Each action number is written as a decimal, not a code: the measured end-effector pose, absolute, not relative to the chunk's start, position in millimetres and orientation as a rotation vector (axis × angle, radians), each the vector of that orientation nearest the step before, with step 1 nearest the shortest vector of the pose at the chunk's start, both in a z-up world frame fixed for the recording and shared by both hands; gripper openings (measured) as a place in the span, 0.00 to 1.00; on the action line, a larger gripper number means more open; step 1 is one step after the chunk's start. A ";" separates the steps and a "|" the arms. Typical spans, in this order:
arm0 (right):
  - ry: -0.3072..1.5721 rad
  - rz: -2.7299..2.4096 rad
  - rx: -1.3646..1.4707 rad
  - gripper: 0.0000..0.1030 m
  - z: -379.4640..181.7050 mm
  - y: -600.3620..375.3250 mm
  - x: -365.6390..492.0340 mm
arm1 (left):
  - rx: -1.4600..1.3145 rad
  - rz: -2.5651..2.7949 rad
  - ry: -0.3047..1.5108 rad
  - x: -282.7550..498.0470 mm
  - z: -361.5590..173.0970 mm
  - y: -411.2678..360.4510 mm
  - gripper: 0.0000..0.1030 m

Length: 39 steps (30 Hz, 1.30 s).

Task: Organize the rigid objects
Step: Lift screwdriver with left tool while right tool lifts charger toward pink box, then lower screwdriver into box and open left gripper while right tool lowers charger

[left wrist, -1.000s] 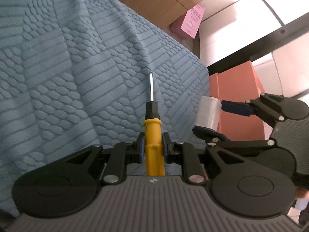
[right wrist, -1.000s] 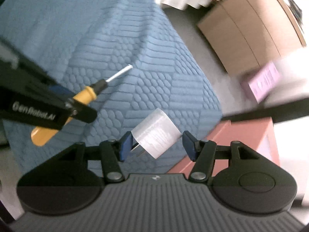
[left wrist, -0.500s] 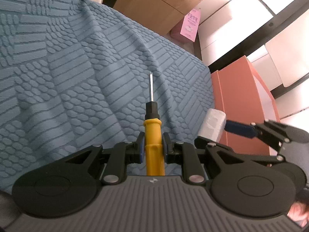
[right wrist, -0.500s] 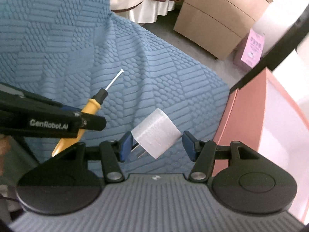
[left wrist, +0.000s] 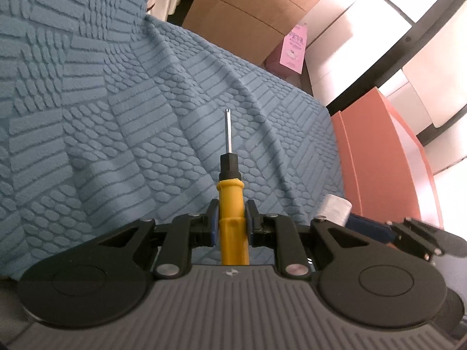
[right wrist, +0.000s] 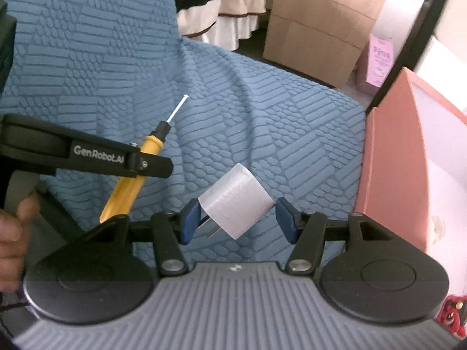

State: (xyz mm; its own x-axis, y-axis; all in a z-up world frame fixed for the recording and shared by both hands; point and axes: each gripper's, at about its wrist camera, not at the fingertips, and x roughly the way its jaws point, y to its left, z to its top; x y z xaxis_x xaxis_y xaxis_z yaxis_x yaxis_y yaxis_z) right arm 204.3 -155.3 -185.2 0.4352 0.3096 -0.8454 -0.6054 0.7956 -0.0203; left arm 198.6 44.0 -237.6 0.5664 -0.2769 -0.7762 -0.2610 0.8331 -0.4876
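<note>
Left claw (left wrist: 230, 218) still clamping yellow screwdriver (left wrist: 230, 204), right claw (right wrist: 236, 218) still gripping white plug (right wrist: 235, 198), orange box (right wrist: 391, 169) nearer

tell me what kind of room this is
Probably a bedroom or living space in a home, not a workshop. A blue textured bedspread drapes over a soft surface, a wooden chest of drawers stands behind it, and striped frilled fabric hangs nearby. A salmon-pink storage box sits beside it.
</note>
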 end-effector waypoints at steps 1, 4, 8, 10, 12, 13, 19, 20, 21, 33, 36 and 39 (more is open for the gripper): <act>0.961 0.576 -0.332 0.58 -184.0 -158.3 203.5 | -0.627 -0.036 0.987 200.1 -237.4 43.9 0.21; 0.944 0.577 -0.353 0.58 -179.8 -164.3 200.2 | -0.575 -0.027 0.969 202.7 -227.3 37.3 0.21; 0.930 0.567 -0.327 0.58 -161.8 -176.3 200.7 | -0.522 -0.037 0.944 200.2 -207.7 26.1 0.21; 0.909 0.561 -0.331 0.58 -151.1 -180.8 198.2 | -0.534 -0.034 0.943 198.3 -202.0 22.9 0.21; 0.900 0.547 -0.325 0.58 -139.2 -186.7 195.9 | -0.541 -0.036 0.953 196.9 -194.1 19.7 0.21; 0.900 0.548 -0.312 0.58 -133.7 -190.4 194.8 | -0.540 -0.038 0.951 195.4 -187.7 18.3 0.21; 0.866 0.505 -0.232 0.58 -96.4 -210.3 195.5 | -0.515 -0.058 0.925 194.5 -142.9 5.7 0.21; 0.861 0.496 -0.210 0.58 -90.2 -214.3 197.1 | -0.515 -0.066 0.919 196.6 -134.5 3.1 0.21; 0.855 0.483 -0.193 0.58 -84.2 -218.0 198.9 | -0.516 -0.072 0.911 198.0 -126.9 0.7 0.21; 0.732 0.412 -0.151 0.58 -14.8 -290.1 213.4 | -0.495 -0.174 0.841 224.4 -47.1 -66.1 0.21; 0.713 0.396 -0.128 0.58 -6.3 -313.1 216.5 | -0.465 -0.198 0.837 229.7 -35.4 -95.8 0.21; 0.710 0.375 -0.118 0.58 -7.4 -334.9 220.0 | -0.449 -0.217 0.843 237.7 -30.2 -125.5 0.21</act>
State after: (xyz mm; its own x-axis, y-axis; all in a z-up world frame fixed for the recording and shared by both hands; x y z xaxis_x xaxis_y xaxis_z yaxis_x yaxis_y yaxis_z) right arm 220.0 -334.9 -7.4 0.6949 0.2958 -0.6555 -0.3752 0.9267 0.0204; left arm 237.7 -125.5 -30.2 0.6505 -0.3587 -0.6695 0.0095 0.8852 -0.4651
